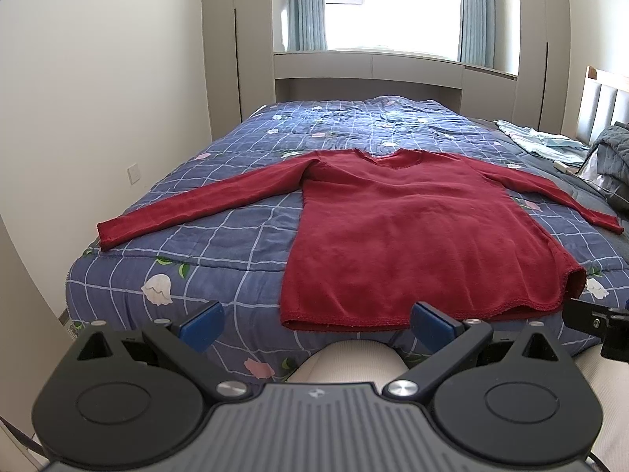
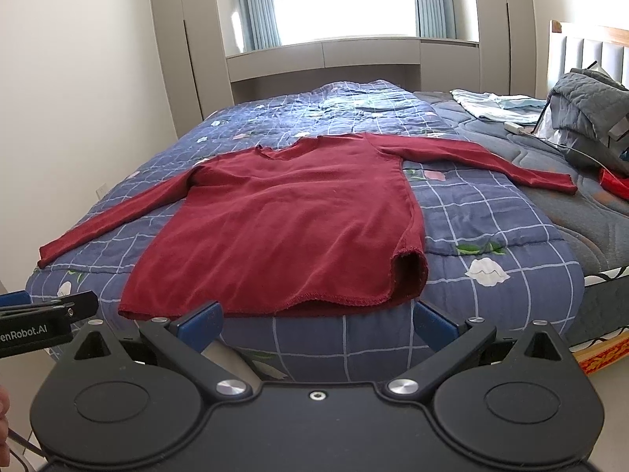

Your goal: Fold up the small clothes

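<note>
With the red sweater (image 1: 412,232) spread flat on the bed (image 1: 220,212), folding is not yet begun; both the left gripper (image 1: 314,324) and right gripper (image 2: 318,324) are held apart, empty, near its hem, so a sleeve is probably to be pinched next.

- Your near bed edge is open: only the red sweater (image 2: 283,216) lies flat on the blue quilt (image 2: 491,220).
- Quilt beyond the collar is bare; you can pass there.
- On your right, a grey bundle (image 2: 589,114) and pale blue cloth (image 2: 499,104) block the headboard side.
- The wall (image 1: 98,98) bounds your left.
</note>
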`<state>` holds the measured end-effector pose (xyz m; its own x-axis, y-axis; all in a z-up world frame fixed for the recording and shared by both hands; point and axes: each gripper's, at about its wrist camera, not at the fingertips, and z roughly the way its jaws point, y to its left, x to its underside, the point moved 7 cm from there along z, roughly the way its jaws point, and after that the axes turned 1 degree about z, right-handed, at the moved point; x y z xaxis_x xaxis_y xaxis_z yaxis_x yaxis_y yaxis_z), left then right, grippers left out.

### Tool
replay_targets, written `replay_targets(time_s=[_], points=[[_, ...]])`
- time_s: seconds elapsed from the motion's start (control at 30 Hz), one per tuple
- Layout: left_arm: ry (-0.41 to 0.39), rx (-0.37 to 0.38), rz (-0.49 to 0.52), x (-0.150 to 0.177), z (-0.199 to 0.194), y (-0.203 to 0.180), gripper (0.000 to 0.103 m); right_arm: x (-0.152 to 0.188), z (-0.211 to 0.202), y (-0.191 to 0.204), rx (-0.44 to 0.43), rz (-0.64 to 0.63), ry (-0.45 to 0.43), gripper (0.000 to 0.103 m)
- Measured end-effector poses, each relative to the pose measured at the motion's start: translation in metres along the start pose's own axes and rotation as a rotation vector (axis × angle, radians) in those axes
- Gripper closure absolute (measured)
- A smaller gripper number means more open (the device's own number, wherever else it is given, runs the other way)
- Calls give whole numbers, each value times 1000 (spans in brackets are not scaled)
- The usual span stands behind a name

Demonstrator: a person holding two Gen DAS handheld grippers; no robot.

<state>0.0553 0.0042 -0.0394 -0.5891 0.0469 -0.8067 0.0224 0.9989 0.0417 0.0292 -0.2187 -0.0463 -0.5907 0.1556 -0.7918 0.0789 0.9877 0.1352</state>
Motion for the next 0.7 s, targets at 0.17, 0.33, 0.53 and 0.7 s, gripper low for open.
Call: replay_targets(time_s=[0.17, 0.33, 0.53, 0.7], points=[[5, -1, -6, 1, 2, 1, 0, -1, 0, 0, 4, 2, 3, 0], [4, -2, -2, 2, 3, 0, 0, -1, 0, -1, 5, 3, 3, 0], [3, -2, -1, 1, 3, 0, 0, -1, 0, -1, 5, 3, 2, 0], [4, -1, 0, 1, 3, 0, 0, 0, 0, -1, 6, 3, 2, 0]])
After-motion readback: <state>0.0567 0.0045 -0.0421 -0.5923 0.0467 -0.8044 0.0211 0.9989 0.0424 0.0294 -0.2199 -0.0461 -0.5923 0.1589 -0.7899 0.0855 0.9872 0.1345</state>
